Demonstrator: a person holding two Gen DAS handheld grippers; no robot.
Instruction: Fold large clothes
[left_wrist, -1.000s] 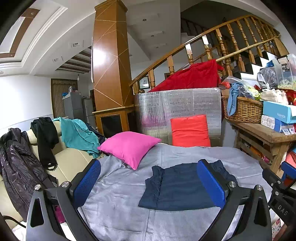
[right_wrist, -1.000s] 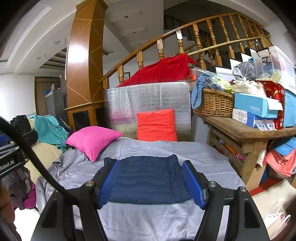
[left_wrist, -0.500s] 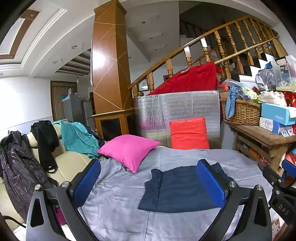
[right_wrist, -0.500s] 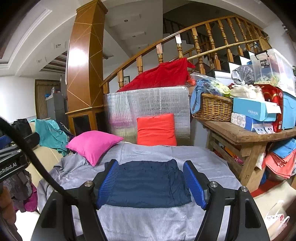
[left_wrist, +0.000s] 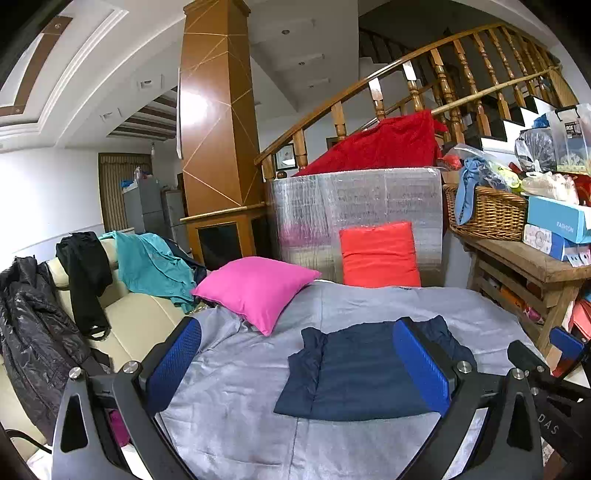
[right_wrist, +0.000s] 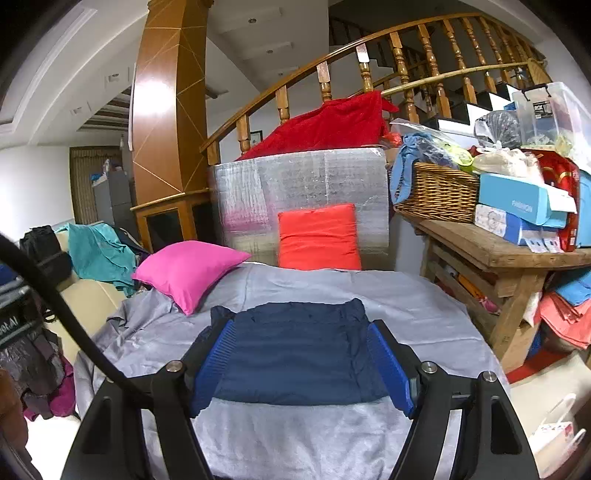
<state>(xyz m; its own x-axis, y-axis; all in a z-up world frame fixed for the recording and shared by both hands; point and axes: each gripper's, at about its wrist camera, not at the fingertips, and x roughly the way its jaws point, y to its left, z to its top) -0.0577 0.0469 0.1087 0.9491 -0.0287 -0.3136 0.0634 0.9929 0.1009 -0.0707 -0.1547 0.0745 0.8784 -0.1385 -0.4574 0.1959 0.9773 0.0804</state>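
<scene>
Both grippers, left (left_wrist: 306, 363) and right (right_wrist: 303, 363), are held apart above the folded navy garment (right_wrist: 295, 350), now framed nearer by the right.

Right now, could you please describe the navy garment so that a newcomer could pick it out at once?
Find the grey sheet spread in front of the silver-wrapped block. On its near middle lies the navy garment, folded into a flat rectangle. It is the only dark blue item there; the pink pillow and red pillow sit behind it.

grey cover (right_wrist: 424, 317) lies bare around the folded navy garment (right_wrist: 299, 350); pink pillow (right_wrist: 184, 269) crowds its far-left corner.
</scene>
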